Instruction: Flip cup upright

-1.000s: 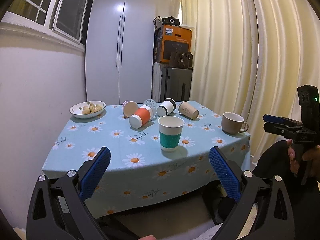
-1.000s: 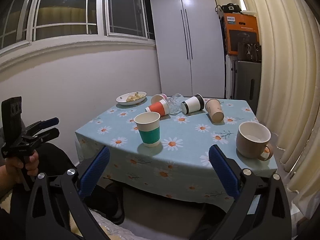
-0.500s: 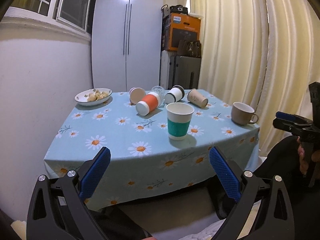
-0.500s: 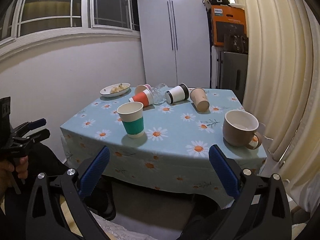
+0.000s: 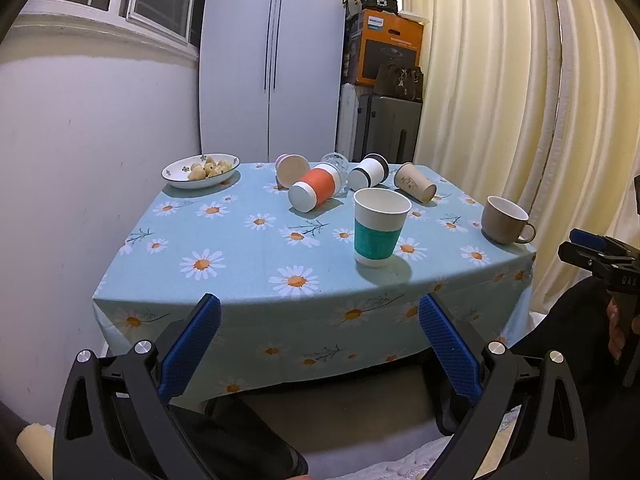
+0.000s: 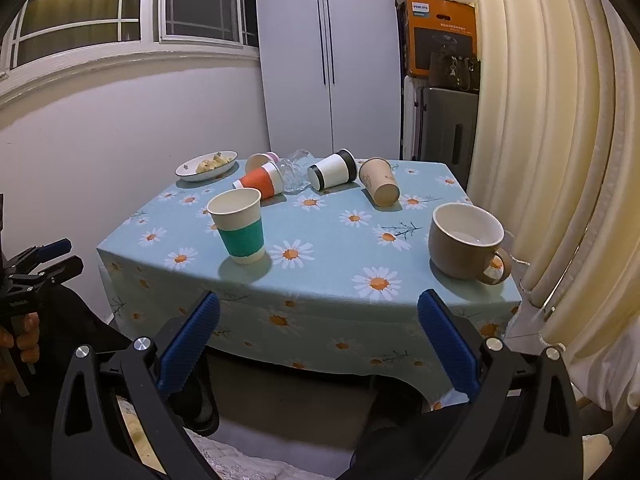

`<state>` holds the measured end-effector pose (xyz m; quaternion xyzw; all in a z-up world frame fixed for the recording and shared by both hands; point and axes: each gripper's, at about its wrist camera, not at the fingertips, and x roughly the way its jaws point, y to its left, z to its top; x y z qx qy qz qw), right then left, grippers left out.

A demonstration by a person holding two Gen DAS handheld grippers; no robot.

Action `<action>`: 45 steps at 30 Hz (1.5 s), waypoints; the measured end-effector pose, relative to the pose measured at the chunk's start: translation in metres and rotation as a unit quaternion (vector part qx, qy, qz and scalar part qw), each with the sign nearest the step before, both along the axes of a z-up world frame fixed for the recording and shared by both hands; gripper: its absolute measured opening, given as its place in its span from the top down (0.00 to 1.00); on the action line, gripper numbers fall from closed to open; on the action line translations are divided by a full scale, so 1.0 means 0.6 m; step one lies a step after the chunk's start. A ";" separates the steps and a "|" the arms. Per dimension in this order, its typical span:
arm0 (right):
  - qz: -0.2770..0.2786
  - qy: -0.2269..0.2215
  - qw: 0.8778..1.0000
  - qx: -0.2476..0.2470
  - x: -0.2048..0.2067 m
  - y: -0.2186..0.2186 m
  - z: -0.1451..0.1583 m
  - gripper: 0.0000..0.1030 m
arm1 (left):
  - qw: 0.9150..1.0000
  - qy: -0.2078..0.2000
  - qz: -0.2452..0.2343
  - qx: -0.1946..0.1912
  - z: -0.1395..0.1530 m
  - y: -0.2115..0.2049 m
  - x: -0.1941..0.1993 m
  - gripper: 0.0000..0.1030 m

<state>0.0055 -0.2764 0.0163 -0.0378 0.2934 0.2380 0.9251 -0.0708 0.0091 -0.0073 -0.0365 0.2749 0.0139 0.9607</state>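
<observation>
A teal-banded paper cup [image 5: 378, 227] [image 6: 241, 226] stands upright near the table's front edge. Behind it several cups lie on their sides: an orange-banded cup [image 5: 315, 188] [image 6: 260, 180], a pink cup [image 5: 292, 170], a clear glass [image 6: 294, 170], a black-and-white cup [image 5: 369, 172] [image 6: 333, 169] and a beige paper cup [image 5: 415, 182] [image 6: 379, 186]. My left gripper [image 5: 319, 342] is open and empty, short of the table. My right gripper [image 6: 318, 342] is open and empty, also short of the table.
A brown mug [image 5: 505, 220] [image 6: 466, 241] stands upright at the right front corner. A bowl of food [image 5: 201, 170] [image 6: 207, 165] sits at the back left. The daisy tablecloth [image 5: 248, 240] hangs over the table. Curtains hang right, a wardrobe stands behind.
Both grippers have drawn a little closer to the table and shifted slightly; the table looks larger. No cup has moved.
</observation>
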 end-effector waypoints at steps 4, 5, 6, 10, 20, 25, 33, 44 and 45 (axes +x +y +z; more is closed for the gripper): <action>-0.001 0.001 1.000 -0.001 0.000 -0.001 -0.001 0.05 | 1.000 0.001 -0.001 -0.001 0.000 0.000 0.000 0.06; -0.001 0.002 1.000 -0.001 0.001 0.000 -0.001 0.05 | 1.000 0.002 -0.001 -0.001 0.000 0.000 0.001 0.06; -0.001 0.002 1.000 -0.001 0.001 0.000 -0.001 0.05 | 1.000 0.002 0.000 -0.001 -0.001 0.001 0.001 0.06; -0.001 0.001 1.000 -0.001 0.000 -0.001 -0.001 0.05 | 1.000 0.003 -0.001 -0.001 0.000 0.000 0.002 0.06; -0.001 0.001 1.000 -0.001 0.002 0.001 -0.004 0.05 | 1.000 0.005 0.000 0.002 -0.003 -0.003 0.003 0.06; -0.001 0.002 1.000 -0.002 0.001 0.002 -0.004 0.05 | 1.000 0.005 0.001 0.003 -0.003 -0.002 0.002 0.06; -0.001 0.003 1.000 -0.002 -0.001 0.003 -0.004 0.05 | 1.000 0.008 -0.001 0.004 -0.005 -0.003 0.002 0.06; -0.001 0.003 1.000 -0.003 0.000 0.003 -0.004 0.05 | 1.000 0.009 0.000 0.004 -0.004 -0.003 0.004 0.06; -0.001 0.003 1.000 -0.003 0.000 0.003 -0.005 0.05 | 1.000 0.008 0.000 0.004 -0.004 -0.003 0.003 0.06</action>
